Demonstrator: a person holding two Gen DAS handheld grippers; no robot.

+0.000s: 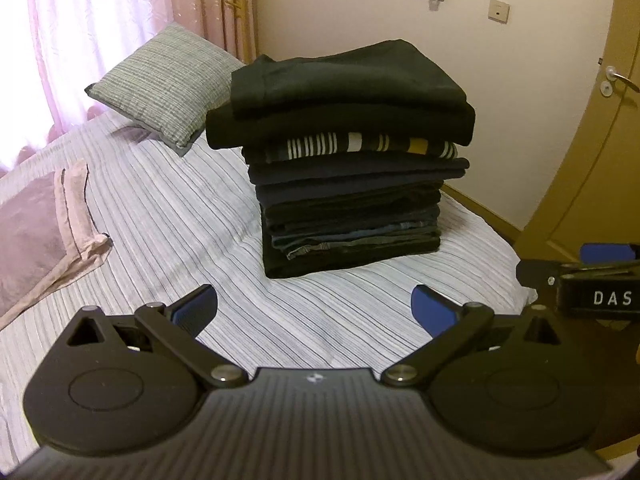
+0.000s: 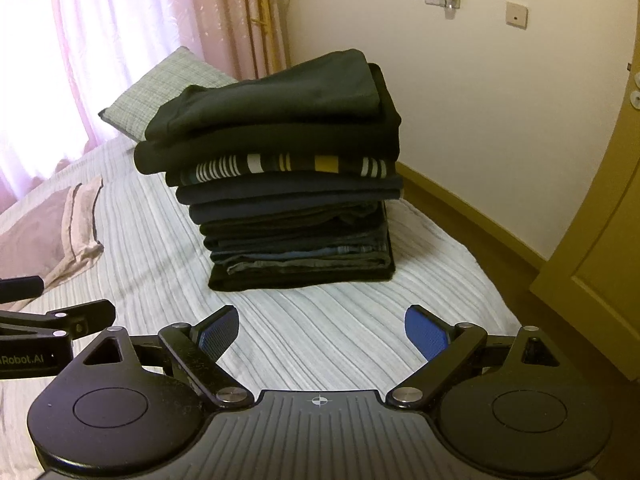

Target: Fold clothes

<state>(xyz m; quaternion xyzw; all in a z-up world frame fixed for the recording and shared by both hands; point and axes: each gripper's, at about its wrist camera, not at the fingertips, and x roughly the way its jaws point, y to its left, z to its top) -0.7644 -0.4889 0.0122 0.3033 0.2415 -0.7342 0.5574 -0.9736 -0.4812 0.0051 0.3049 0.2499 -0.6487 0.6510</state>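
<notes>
A tall stack of folded clothes (image 1: 348,168) stands on the striped bedspread (image 1: 168,240), mostly dark garments with one white-and-yellow striped piece (image 1: 360,146) partway down. The same stack of folded clothes (image 2: 280,184) rises ahead in the right wrist view. My left gripper (image 1: 314,306) hovers over the bed short of the stack, open, with nothing between its blue pads (image 1: 430,310). My right gripper (image 2: 322,326) is likewise open and empty, level with the left one. Each gripper shows at the edge of the other's view: the right gripper (image 1: 592,280) and the left gripper (image 2: 48,328).
A grey woven pillow (image 1: 168,84) lies behind the stack, and a mauve pillow (image 1: 44,240) at the left. Pink curtains (image 1: 80,20) hang at the back left. A cream wall (image 1: 400,20) and a wooden door (image 1: 592,140) bound the right, past the bed's edge.
</notes>
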